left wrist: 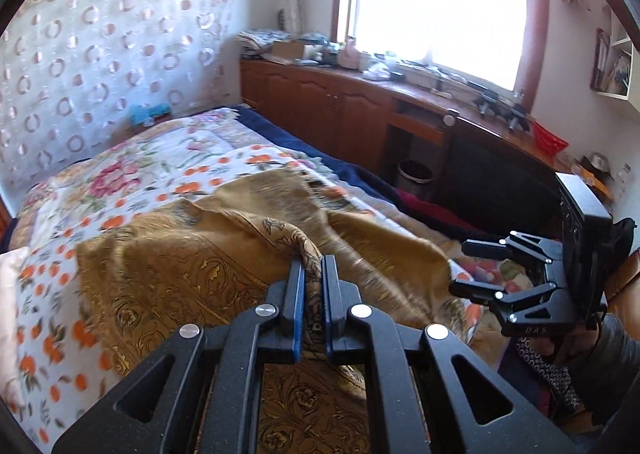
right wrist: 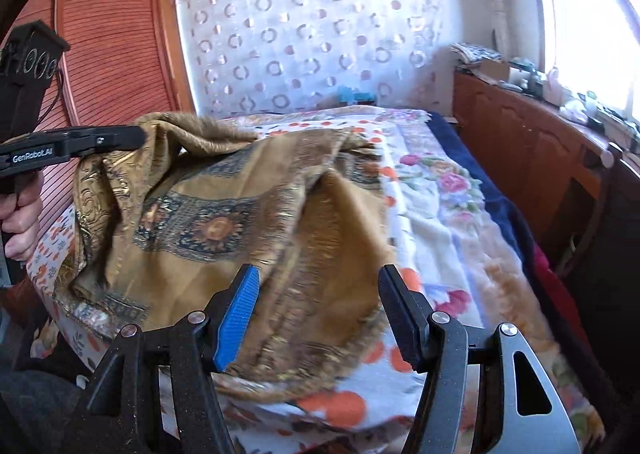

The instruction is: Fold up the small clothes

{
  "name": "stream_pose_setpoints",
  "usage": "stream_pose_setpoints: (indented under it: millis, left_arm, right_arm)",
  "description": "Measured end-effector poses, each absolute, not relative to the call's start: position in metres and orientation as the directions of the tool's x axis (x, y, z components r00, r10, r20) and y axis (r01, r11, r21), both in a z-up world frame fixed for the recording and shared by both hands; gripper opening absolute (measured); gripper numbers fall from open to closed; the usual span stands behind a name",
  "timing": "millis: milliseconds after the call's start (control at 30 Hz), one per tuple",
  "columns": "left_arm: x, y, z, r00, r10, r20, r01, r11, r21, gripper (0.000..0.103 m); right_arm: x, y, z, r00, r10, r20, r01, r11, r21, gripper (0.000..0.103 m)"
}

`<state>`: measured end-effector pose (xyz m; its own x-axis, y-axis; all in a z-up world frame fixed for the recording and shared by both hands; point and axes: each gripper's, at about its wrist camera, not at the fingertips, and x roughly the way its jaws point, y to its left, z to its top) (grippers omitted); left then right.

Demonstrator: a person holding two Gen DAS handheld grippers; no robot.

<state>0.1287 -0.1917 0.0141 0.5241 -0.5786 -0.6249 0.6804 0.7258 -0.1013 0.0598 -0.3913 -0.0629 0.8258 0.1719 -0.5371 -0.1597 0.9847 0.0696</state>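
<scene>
one gold scarf (left wrist: 168, 278) on bed (left wrist: 120, 174): pinched in left gripper (left wrist: 311, 266); right gripper (right wrist: 316, 286), at 3 o'clock, gaping, empty.

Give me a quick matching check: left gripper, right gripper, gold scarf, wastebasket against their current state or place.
1 left gripper
2 right gripper
3 gold scarf
4 wastebasket

A open, holding nothing
B on the floor by the wooden cabinets
C shut on cloth
D partly lifted off the floral bedspread

Pairs: 1-C, 2-A, 3-D, 4-B
</scene>
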Motion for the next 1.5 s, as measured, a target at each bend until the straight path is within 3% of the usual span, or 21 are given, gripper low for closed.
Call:
stream_pose_setpoints:
  millis: [233, 600, 767, 800, 833, 1000, 1267, 1500]
  left_arm:
    - [0.139, -0.221, 0.019, 0.495, -0.594, -0.635, 0.701, 0.704, -0.112, 0.009]
    - [0.140, -0.264, 0.057, 0.473, -0.664, -0.579, 0.743, 0.654, -0.143, 0.009]
    - [0.148, -0.262, 0.051, 0.463, -0.642, -0.611, 0.728, 0.669, -0.150, 0.009]
    - [0.148, -0.257, 0.049, 0.473, -0.630, -0.616, 0.726, 0.675, -0.134, 0.015]
    - [0.148, -0.251, 0.048, 0.481, -0.627, -0.613, 0.724, 0.678, -0.125, 0.034]
    - [0.164, -0.207, 0.029, 0.529, -0.564, -0.634, 0.679, 0.730, -0.083, 0.078]
    - [0.213, -0.142, -0.023, 0.552, -0.405, -0.729, 0.552, 0.832, -0.044, 0.079]
    - [0.221, -0.115, -0.047, 0.537, -0.413, -0.736, 0.519, 0.849, -0.098, 0.079]
  right_arm:
    - [0.056, -0.400, -0.066, 0.827, 0.151, -0.541, -0.127, 0.989, 0.080, 0.064]
    - [0.049, -0.397, -0.059, 0.849, 0.135, -0.511, -0.110, 0.991, 0.079, 0.064]
    - [0.048, -0.400, -0.065, 0.848, 0.130, -0.514, -0.104, 0.991, 0.079, 0.064]
    - [0.047, -0.401, -0.066, 0.847, 0.130, -0.516, -0.104, 0.991, 0.079, 0.064]
    - [0.047, -0.401, -0.065, 0.846, 0.129, -0.518, -0.103, 0.992, 0.079, 0.064]
    - [0.055, -0.404, -0.058, 0.843, 0.142, -0.519, -0.112, 0.990, 0.089, 0.064]
    - [0.117, -0.383, -0.021, 0.845, 0.162, -0.509, -0.171, 0.985, 0.028, 0.064]
    - [0.228, -0.349, 0.005, 0.775, 0.242, -0.584, -0.270, 0.962, 0.040, 0.064]
